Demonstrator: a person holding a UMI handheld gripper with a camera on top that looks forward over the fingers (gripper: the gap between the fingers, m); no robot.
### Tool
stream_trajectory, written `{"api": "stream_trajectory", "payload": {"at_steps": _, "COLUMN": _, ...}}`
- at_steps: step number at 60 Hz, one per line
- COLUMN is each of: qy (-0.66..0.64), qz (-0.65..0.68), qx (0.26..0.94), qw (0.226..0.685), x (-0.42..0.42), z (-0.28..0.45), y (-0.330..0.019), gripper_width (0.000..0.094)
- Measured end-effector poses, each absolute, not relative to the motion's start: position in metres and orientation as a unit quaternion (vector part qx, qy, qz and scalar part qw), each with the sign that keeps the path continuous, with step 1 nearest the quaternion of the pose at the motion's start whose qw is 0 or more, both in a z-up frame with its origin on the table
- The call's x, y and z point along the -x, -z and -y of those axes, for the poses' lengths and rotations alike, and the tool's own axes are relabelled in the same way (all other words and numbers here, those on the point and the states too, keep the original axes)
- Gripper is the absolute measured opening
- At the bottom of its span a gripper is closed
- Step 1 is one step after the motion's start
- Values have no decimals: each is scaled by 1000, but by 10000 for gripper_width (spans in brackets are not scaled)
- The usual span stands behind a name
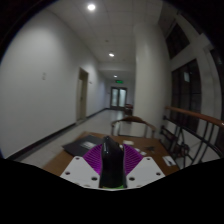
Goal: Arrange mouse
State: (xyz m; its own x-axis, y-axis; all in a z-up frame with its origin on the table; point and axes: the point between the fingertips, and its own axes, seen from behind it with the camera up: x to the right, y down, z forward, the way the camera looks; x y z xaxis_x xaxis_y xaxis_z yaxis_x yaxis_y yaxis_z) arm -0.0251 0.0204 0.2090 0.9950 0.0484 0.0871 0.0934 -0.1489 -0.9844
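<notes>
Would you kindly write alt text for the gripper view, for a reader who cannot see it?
The tongs grip a dark computer mouse between purple pads, held above a brown wooden table. Beyond stretches a long white corridor with ceiling lights.

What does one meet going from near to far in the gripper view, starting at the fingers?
Hand-held gripper with a dark mouse held between its purple pads → wooden table → chair → corridor double door.

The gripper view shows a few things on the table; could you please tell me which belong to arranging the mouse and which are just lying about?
Job:
mouse, dark, between the gripper fingers
dark mat on the wooden table

Lying about:
chair beyond the table
hallway railing
</notes>
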Motion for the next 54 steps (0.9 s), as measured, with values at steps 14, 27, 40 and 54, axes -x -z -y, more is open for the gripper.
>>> {"api": "stream_trajectory", "payload": {"at_steps": 14, "qy": 47, "qz": -38, "qx": 855, "qw": 515, "x": -94, "z": -10, "y": -39, "gripper_width": 256}}
{"api": "stream_trajectory", "payload": {"at_steps": 27, "qy": 56, "qz": -37, "qx": 860, "qw": 506, "x": -103, "z": -6, "y": -12, "gripper_width": 256}}
{"api": "stream_trajectory", "payload": {"at_steps": 40, "qy": 42, "qz": -24, "qx": 875, "qw": 482, "x": -105, "z": 7, "y": -4, "gripper_width": 810}}
{"api": "stream_trajectory", "payload": {"at_steps": 54, "qy": -4, "qz": -29, "qx": 857, "qw": 515, "x": -92, "z": 114, "y": -53, "gripper_width": 846}}
